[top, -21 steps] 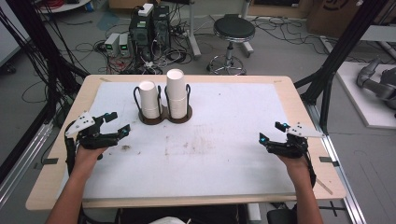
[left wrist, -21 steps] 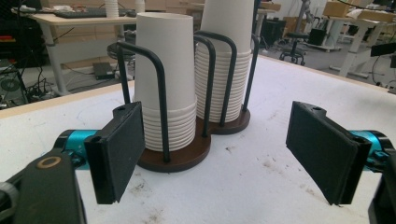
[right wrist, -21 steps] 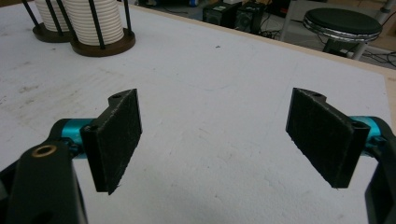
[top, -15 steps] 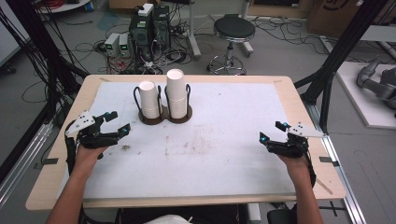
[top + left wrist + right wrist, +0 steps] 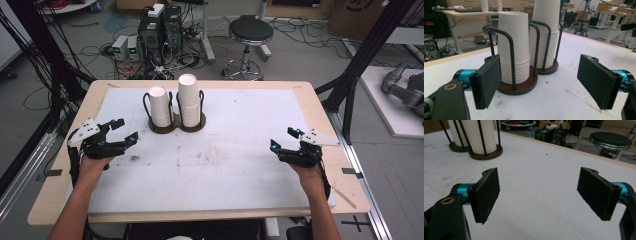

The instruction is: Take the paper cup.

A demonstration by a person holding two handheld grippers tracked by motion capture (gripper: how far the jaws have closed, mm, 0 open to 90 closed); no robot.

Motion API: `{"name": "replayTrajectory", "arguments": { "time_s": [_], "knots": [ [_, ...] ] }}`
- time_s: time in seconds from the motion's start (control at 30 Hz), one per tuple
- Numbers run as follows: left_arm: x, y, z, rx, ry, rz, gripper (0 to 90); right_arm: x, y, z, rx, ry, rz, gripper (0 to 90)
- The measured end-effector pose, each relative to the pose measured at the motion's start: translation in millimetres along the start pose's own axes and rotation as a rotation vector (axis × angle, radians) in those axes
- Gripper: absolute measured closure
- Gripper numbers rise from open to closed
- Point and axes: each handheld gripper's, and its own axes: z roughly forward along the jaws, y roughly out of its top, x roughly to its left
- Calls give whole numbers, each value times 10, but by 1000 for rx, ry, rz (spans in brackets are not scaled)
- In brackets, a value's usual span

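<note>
Claws first: my left claw and right claw hover low over the white tabletop, jaws wide, nothing between them. I judge this the approach, before any grasp. Ahead stand two stacks of paper cups, the shorter stack and taller stack, upright in one wire holder. Next I must reach the left claw to the shorter stack's top cup.

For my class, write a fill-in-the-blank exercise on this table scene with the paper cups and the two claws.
1. The two stacks of white paper cups stand in a dark brown ____.
2. Seen from the high view, the taller stack is the one on the ____.
3. The left claw and the right claw both have their jaws ____.

Missing words: holder; right; open
</note>
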Motion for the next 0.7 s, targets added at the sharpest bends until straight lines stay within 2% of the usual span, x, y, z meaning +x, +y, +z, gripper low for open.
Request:
{"name": "replayTrajectory", "arguments": {
  "time_s": [0.4,0.47,0.7],
  "knots": [
    [-12,-2,23,10,-17,-1,195,90,205,116,-45,29,1,194],
    [-8,-2,17,10,-16,-1,196,104,248,141,-44,45,-3,253],
    [10,-4,10,6,-14,-7,196,188,413,235,-66,83,-31,308]
  ]
}}
